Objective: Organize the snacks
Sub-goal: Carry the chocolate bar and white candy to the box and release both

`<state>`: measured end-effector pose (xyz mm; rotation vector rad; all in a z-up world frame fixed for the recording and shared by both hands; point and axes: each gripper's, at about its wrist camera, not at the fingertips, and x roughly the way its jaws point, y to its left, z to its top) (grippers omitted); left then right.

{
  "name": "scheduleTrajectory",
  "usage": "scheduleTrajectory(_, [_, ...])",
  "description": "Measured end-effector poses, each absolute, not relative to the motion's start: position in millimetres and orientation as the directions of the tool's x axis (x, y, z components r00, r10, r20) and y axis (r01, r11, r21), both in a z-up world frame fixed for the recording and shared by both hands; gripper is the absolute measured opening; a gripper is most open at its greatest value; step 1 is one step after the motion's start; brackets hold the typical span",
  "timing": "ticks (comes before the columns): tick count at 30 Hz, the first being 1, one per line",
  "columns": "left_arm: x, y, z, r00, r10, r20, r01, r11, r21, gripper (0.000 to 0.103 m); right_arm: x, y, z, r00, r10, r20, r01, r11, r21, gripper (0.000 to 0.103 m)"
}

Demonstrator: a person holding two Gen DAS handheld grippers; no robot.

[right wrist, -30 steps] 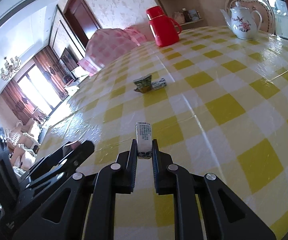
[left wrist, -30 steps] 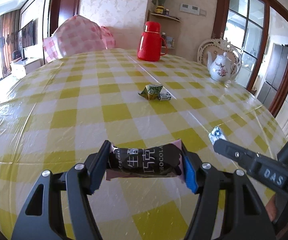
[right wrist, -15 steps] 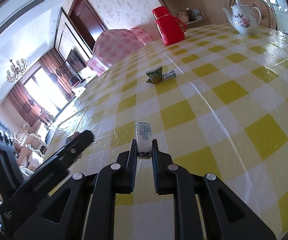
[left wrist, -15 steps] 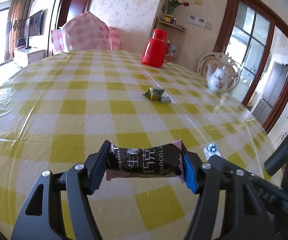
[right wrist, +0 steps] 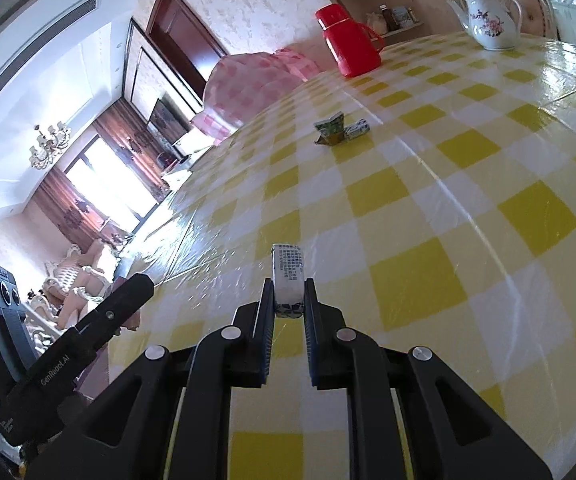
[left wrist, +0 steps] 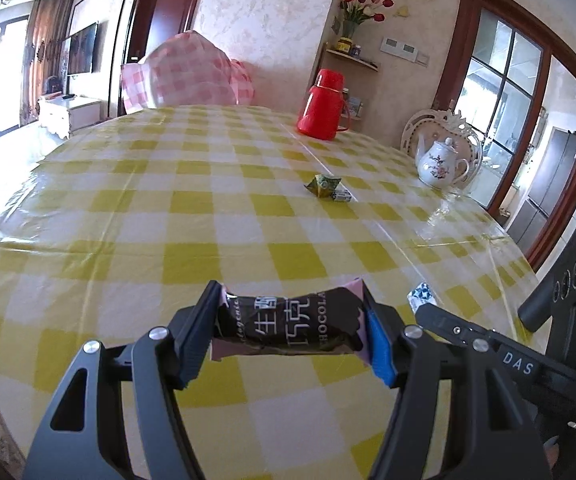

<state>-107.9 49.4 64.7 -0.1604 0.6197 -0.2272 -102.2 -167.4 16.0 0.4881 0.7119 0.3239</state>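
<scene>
My left gripper [left wrist: 289, 320] is shut on a dark chocolate bar wrapper [left wrist: 288, 326], held crosswise above the yellow checked table [left wrist: 160, 240]. My right gripper [right wrist: 286, 300] is shut on a small white and blue candy [right wrist: 286, 280] that stands up between the pads. That candy's tip [left wrist: 421, 294] shows at the right in the left wrist view, at the end of the right gripper's black fingers [left wrist: 467, 334]. Mid-table lie a green triangular snack packet [left wrist: 321, 185] [right wrist: 331, 131] and, touching it on the right, a small blue and white candy [left wrist: 342, 196] [right wrist: 357, 129]. The left gripper's finger [right wrist: 88, 326] juts in at the lower left of the right wrist view.
A red thermos jug [left wrist: 323, 106] [right wrist: 349, 42] stands at the far side of the table. A white flowered teapot [left wrist: 439, 162] [right wrist: 487, 16] stands at the far right. A chair with a pink checked cover [left wrist: 184, 76] is behind the table, and the table edge drops off at the left.
Both grippers have drawn back from the two snacks at mid-table, which look smaller and farther. Each keeps its snack. More of the room above the table shows in the left view.
</scene>
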Motion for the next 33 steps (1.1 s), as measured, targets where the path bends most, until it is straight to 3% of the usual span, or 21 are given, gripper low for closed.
scheduleTrajectory(11, [-154, 90, 70, 0.799, -0.223, -0.558, 0.133, 0.971, -0.197, 0.066, -132, -136, 25, 0.675, 0.524, -0.519, -0.221, 0.815, 0.536, 0.014])
scheduleTrajectory(33, [-235, 264, 88, 0.802, 0.038, -0.595, -0.083, 0.995, -0.048, 0.067, -199, 14, 47, 0.489, 0.664, -0.565, -0.55, 0.738, 0.391, 0.014])
